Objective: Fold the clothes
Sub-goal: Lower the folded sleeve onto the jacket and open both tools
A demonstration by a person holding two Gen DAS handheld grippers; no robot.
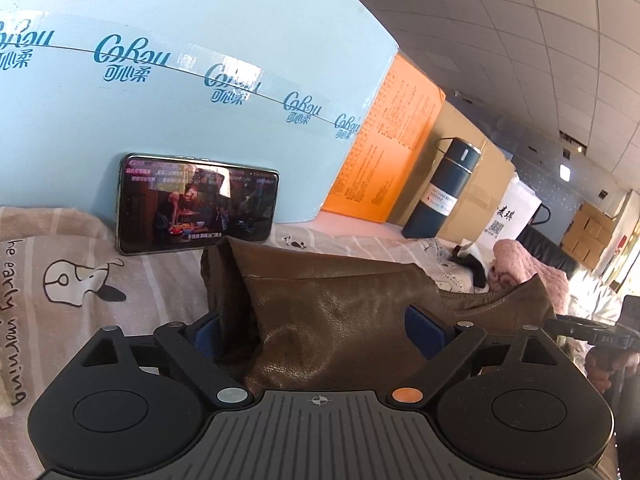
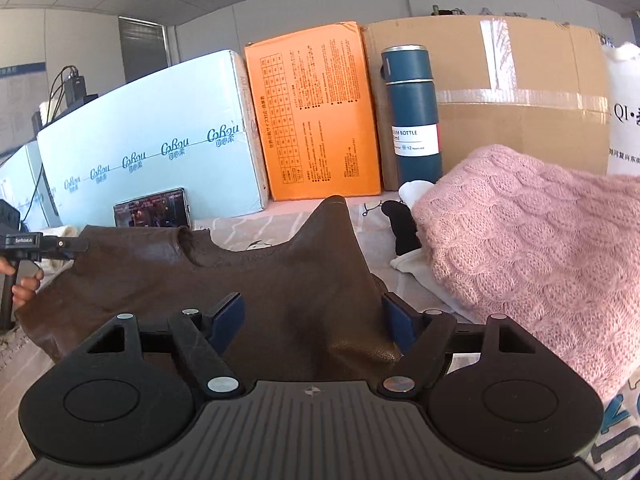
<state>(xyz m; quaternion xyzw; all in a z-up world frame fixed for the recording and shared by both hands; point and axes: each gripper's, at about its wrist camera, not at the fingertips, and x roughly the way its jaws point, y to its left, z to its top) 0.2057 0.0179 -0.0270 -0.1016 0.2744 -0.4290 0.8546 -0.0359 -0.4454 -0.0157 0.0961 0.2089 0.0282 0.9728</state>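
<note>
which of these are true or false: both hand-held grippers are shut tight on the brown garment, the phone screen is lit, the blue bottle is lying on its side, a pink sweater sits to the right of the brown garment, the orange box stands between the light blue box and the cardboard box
1. Both are shut tight on the brown garment: false. The left hand-held gripper and right hand-held gripper are open, the garment lying between their fingers.
2. Phone screen lit: true.
3. Blue bottle on its side: false, it stands upright.
4. Pink sweater right of the garment: true.
5. Orange box between light blue box and cardboard box: true.
</note>
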